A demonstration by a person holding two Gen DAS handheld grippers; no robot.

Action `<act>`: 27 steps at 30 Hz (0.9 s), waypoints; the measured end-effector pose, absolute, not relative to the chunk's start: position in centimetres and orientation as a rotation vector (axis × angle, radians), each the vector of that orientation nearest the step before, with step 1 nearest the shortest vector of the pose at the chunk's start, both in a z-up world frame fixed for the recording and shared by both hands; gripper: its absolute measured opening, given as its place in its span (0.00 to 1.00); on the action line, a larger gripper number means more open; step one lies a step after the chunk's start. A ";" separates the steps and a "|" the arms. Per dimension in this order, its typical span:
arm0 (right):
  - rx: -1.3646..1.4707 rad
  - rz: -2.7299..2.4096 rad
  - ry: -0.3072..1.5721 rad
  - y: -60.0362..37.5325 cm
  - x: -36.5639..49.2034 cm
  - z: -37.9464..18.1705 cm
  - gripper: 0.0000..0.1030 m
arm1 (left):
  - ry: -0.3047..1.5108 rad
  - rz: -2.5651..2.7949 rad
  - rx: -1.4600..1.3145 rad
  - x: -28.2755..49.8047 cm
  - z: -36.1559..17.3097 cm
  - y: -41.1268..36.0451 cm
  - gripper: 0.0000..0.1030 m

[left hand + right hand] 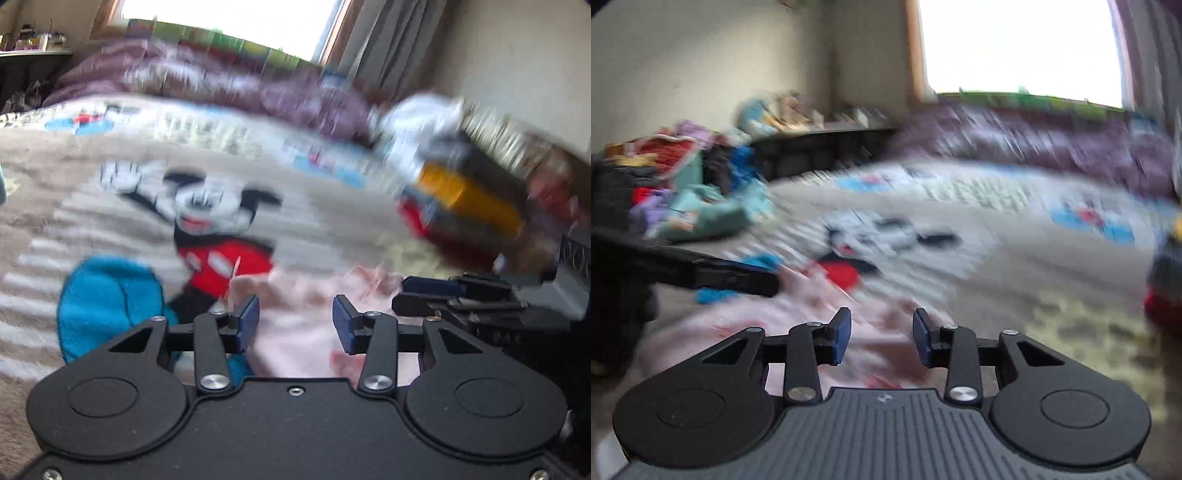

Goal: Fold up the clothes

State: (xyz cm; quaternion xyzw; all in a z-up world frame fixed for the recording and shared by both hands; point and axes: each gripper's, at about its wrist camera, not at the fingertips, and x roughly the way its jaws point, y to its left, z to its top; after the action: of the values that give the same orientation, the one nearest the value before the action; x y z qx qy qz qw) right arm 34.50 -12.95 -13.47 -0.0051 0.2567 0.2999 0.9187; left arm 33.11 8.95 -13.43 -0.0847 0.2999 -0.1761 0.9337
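Note:
A pale pink garment (295, 350) with reddish marks lies on a grey cartoon-mouse blanket (110, 177), right in front of both grippers. My left gripper (295, 325) hovers just above it, blue pads apart and nothing pinched between them. In the right wrist view the same pink garment (775, 325) spreads under my right gripper (882, 336), whose pads also stand apart with only cloth showing beneath the gap. The right gripper's black fingers (436, 291) show at the right of the left wrist view. The left gripper's fingers (731, 277) reach in from the left of the right wrist view. Both views are blurred.
A stack of folded clothes (454, 195), white, yellow and red, sits on the blanket at the right. A loose pile of mixed clothes (687, 192) lies at the far left. Purple bedding (221, 85) runs along under the window, and a cluttered dark shelf (820, 144) stands by the wall.

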 end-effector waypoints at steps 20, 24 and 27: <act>-0.134 0.657 0.551 -13.3 23.8 -13.6 0.32 | 0.601 -0.536 0.161 23.9 -13.0 5.3 0.50; -0.109 0.641 0.528 -13.7 22.7 -12.2 0.32 | 0.580 -0.542 0.088 22.8 -12.3 7.0 0.50; 0.019 0.617 0.537 -15.1 22.7 -12.1 0.37 | 0.581 -0.487 -0.025 22.2 -11.9 9.1 0.51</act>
State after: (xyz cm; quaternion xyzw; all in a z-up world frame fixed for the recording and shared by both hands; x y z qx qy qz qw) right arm 22.73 -15.09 -12.13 0.0091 0.2612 0.2998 0.9175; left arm 22.24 9.06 -11.88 -0.0121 0.2836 -0.2378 0.9289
